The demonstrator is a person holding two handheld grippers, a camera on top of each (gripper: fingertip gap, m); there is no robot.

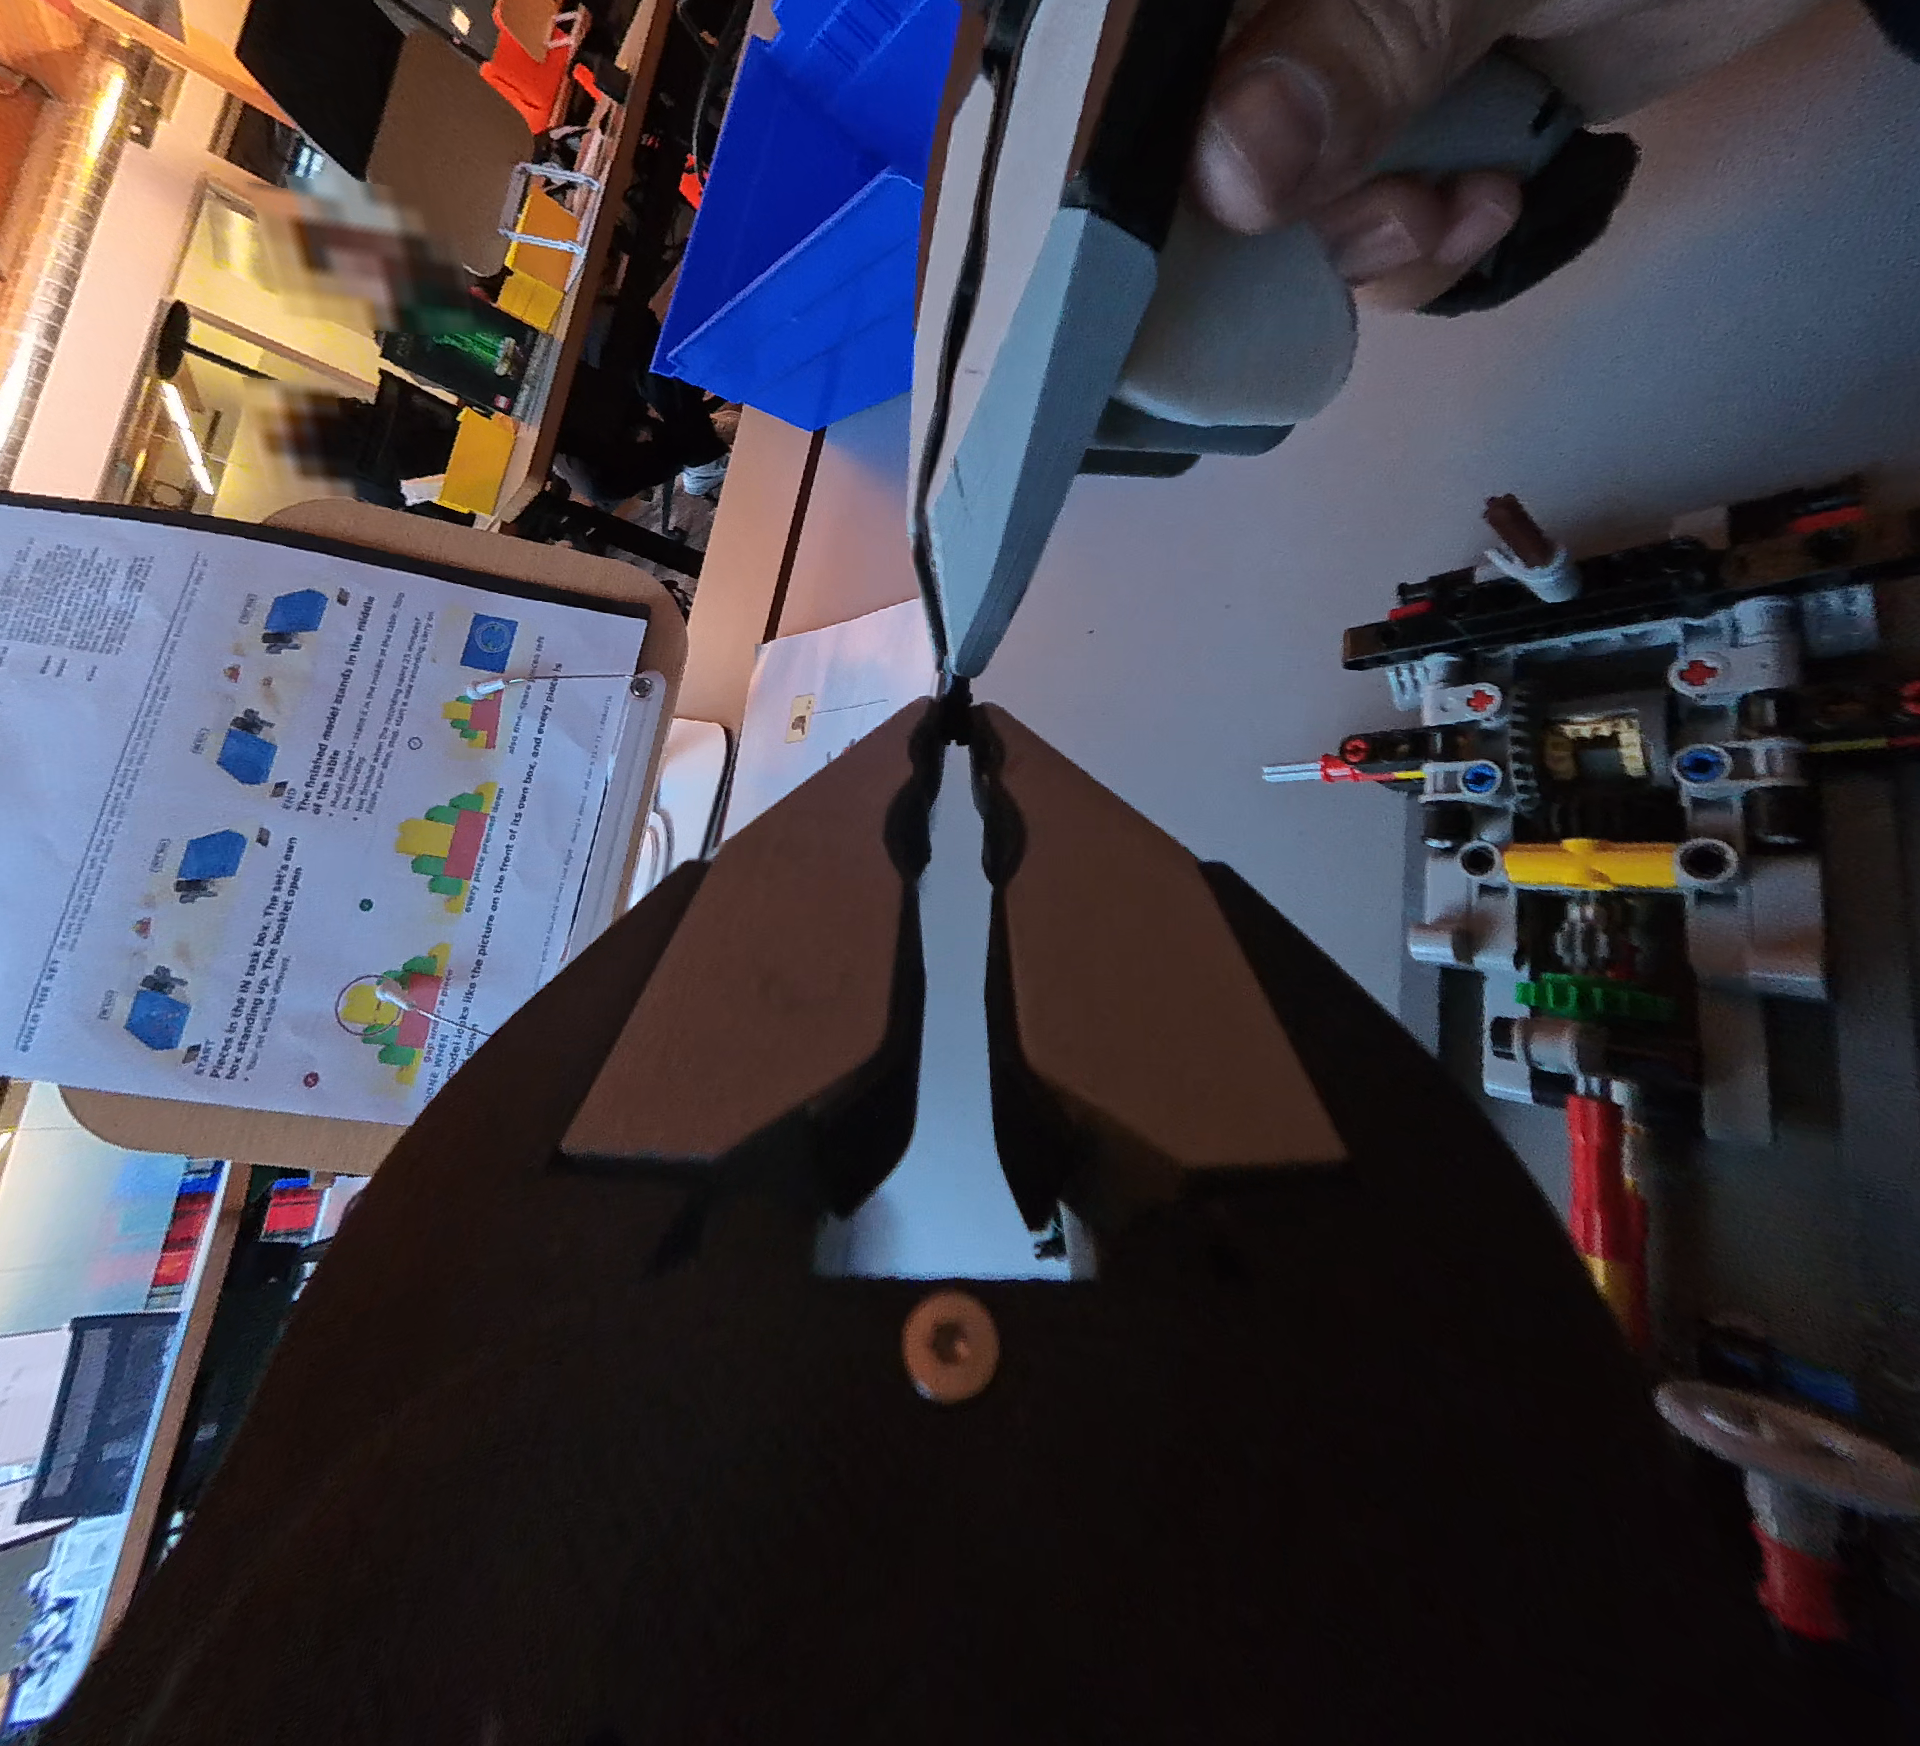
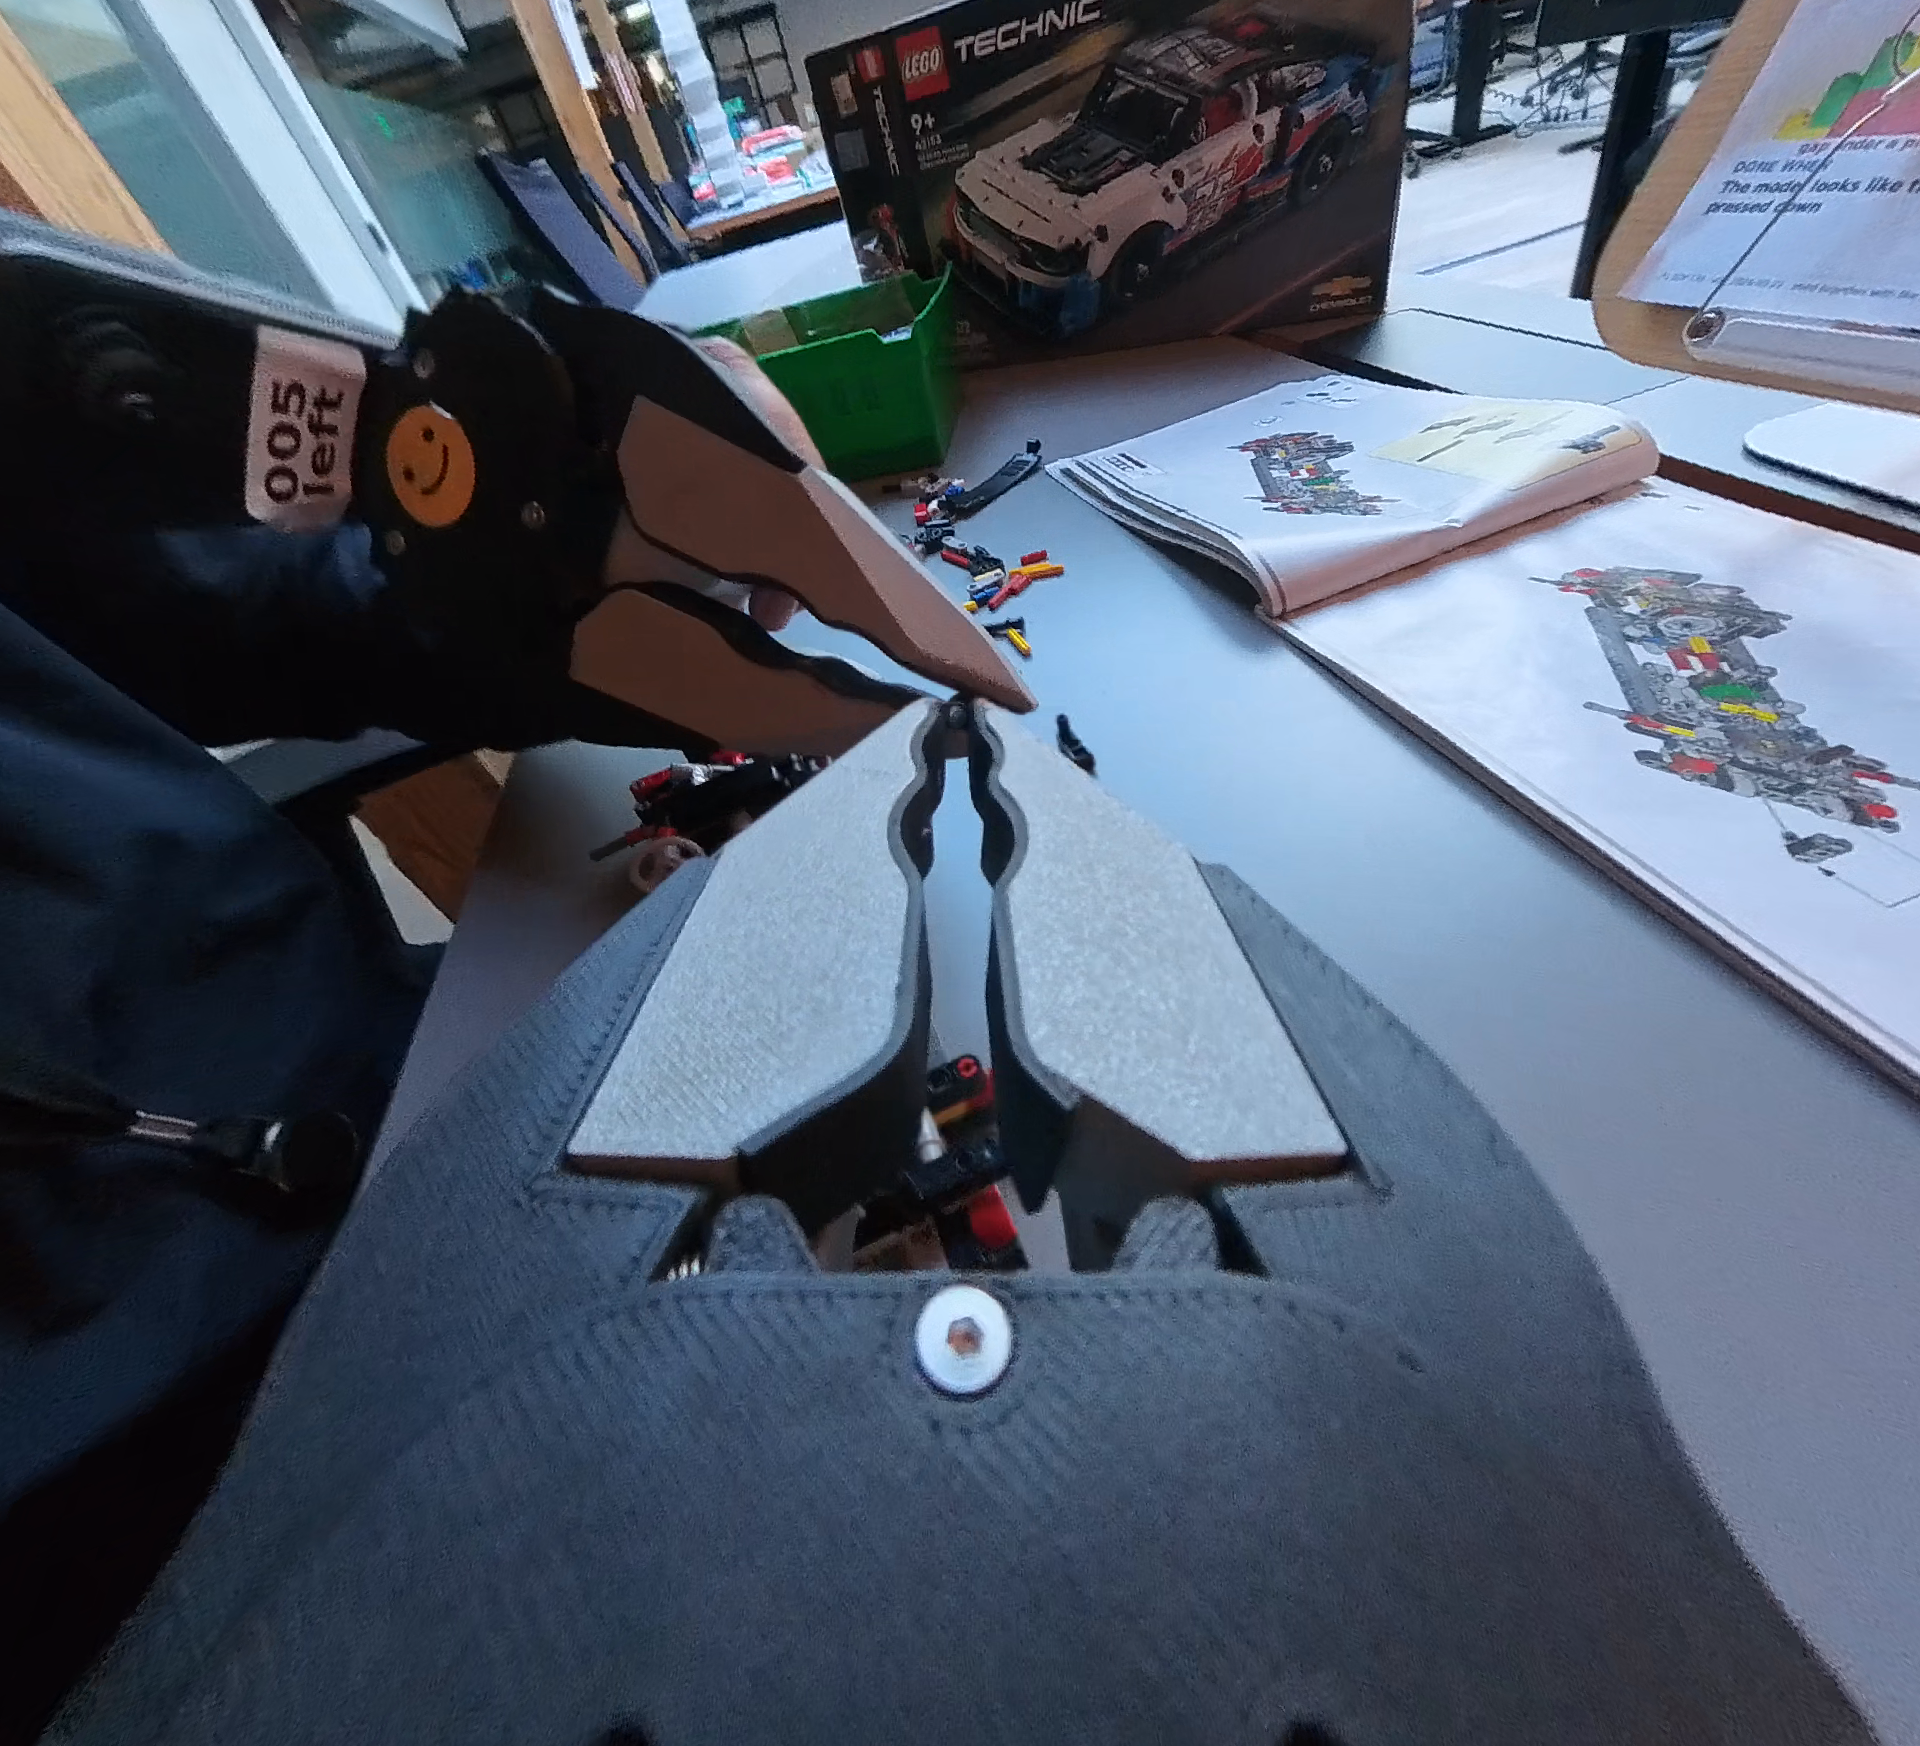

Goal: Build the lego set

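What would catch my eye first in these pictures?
Two hand-held tongs meet tip to tip above a grey table, pinching one tiny dark piece between them. Behind stands a toy car box, with an open instruction booklet to the right.

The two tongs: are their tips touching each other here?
Touching, or nearly. In the right wrist view the left tongs meet the right tongs around a small dark piece; the left wrist view shows the same junction.
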